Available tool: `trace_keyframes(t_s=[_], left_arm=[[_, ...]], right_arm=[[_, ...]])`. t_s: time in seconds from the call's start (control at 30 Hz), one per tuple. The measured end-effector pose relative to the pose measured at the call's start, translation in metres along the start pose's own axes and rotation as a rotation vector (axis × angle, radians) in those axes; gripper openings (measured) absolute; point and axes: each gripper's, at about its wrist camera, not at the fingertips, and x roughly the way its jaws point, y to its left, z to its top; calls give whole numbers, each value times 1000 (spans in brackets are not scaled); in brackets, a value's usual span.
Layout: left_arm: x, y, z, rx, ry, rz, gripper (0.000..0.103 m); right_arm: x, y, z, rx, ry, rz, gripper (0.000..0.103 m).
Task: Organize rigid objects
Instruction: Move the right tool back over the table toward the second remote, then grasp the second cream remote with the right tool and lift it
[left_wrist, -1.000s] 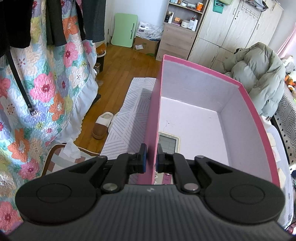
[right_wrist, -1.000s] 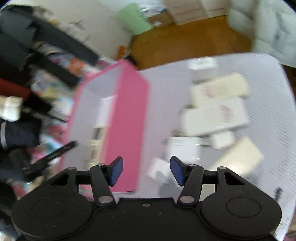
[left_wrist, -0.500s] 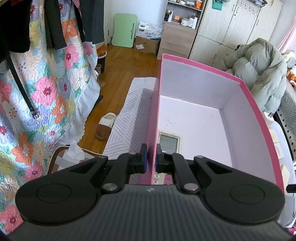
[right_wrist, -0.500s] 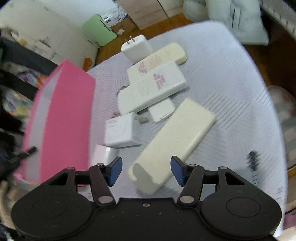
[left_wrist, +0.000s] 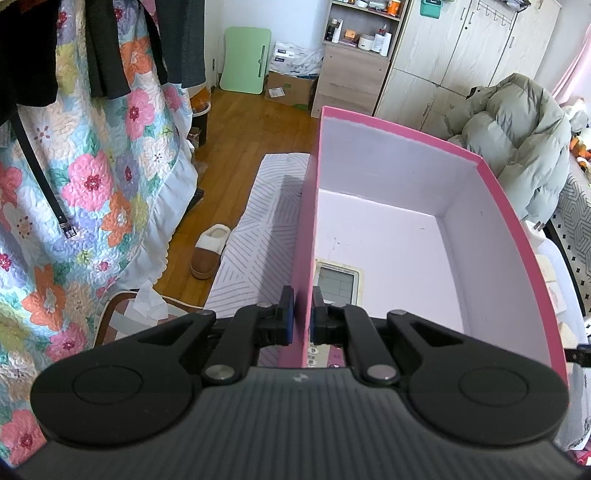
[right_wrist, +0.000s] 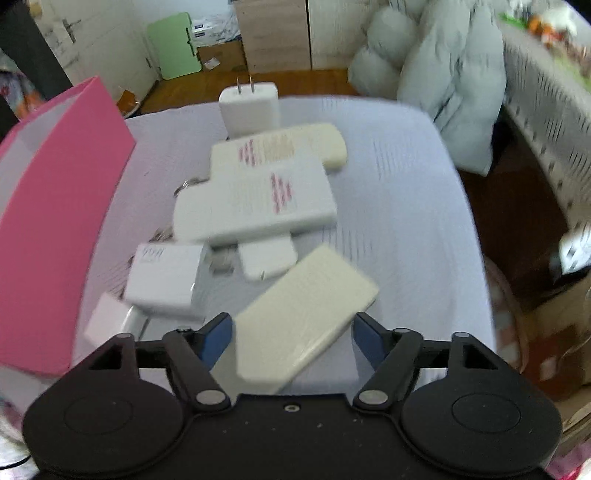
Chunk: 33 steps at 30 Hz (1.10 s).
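Note:
My left gripper (left_wrist: 303, 319) is shut on the near left wall of a pink box (left_wrist: 495, 195), white inside. A remote with a grey screen (left_wrist: 338, 282) lies on the box floor near the pads. In the right wrist view the pink box (right_wrist: 55, 229) stands at the left of the table. My right gripper (right_wrist: 291, 336) hangs over a cream flat remote (right_wrist: 303, 314); its jaws are opening, the remote's near end lies between them, and the pads stand clear of it. Beyond lie two white remotes (right_wrist: 258, 203) with red print, a white plug adapter (right_wrist: 249, 107) and white chargers (right_wrist: 164, 275).
The table wears a pale striped cloth (right_wrist: 399, 206). A floral quilt (left_wrist: 92, 184) hangs at the left, with a slipper (left_wrist: 208, 251) on the wooden floor. A grey puffer jacket (left_wrist: 517, 136) lies beyond the box. Cupboards and a drawer unit stand at the back.
The right gripper swung from the pink box across to the cream remote, sank toward it, and its jaws spread wider. The left gripper kept its hold on the box wall.

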Motion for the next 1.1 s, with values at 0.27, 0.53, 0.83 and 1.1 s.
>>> trace_keyframes(t_s=[0.27,0.53,0.83,1.1], left_arm=[[1,1,-1,-4,-3,2,7],[2,-2,-1,4,-3,6,7],[1,-10,-2,24,-7,23,6],[1,-8,-2,12,-2,23,6]], right_arm=[[3,5,1,-125,-67,-28,70],[-7,-3,3,-93,-82,32,60],[9,-1,-5,-14,-5,79,80],[-4,-21,0,76,-82,144,61]])
